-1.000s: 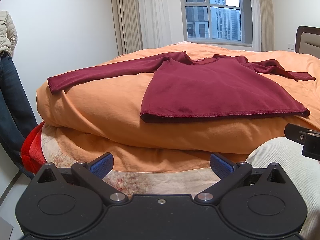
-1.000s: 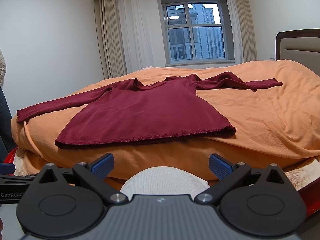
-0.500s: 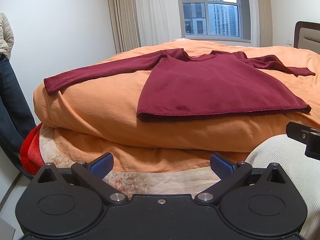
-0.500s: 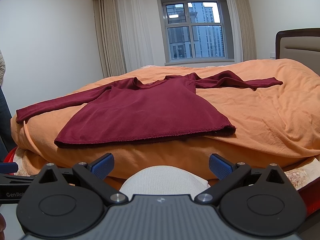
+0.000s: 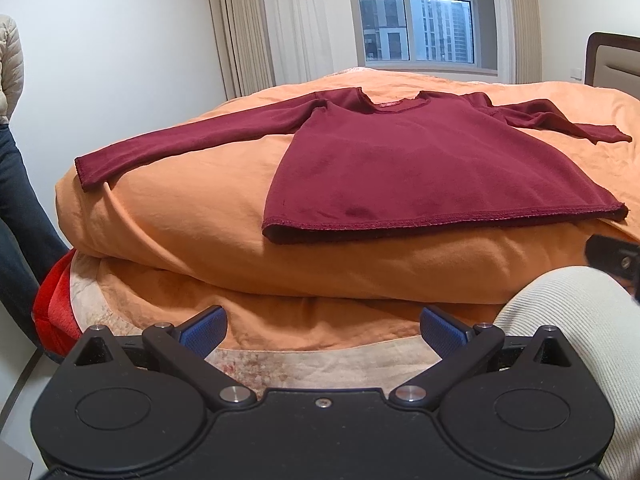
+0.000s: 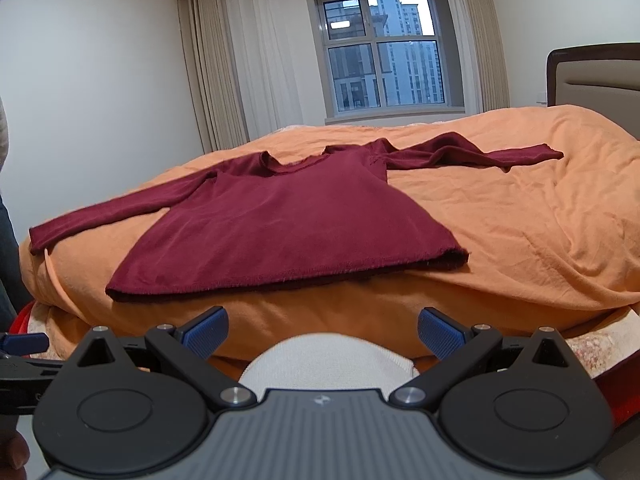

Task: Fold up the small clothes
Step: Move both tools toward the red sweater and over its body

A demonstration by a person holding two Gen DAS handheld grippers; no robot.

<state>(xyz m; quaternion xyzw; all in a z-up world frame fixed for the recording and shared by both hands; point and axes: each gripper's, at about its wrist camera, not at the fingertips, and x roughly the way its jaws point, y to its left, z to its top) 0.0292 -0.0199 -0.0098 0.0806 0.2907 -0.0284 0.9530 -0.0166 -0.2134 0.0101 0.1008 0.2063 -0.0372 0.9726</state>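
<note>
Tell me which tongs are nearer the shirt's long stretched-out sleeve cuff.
Left. The left tongs face the cuff side of the shirt; the right tongs sit farther along the hem.

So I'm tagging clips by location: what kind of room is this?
Most likely a bedroom: a bed with an orange cover, a headboard, and a curtained window. A shirt lies on it.

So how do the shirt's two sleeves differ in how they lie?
The left sleeve lies straight and flat, reaching out to the duvet's edge; the right sleeve is bent and bunched near the shoulder. The left sleeve's cuff sits at the bed's near corner, the right sleeve's farther back toward the headboard. Both are maroon, spread outward, untouched by either gripper.
</note>
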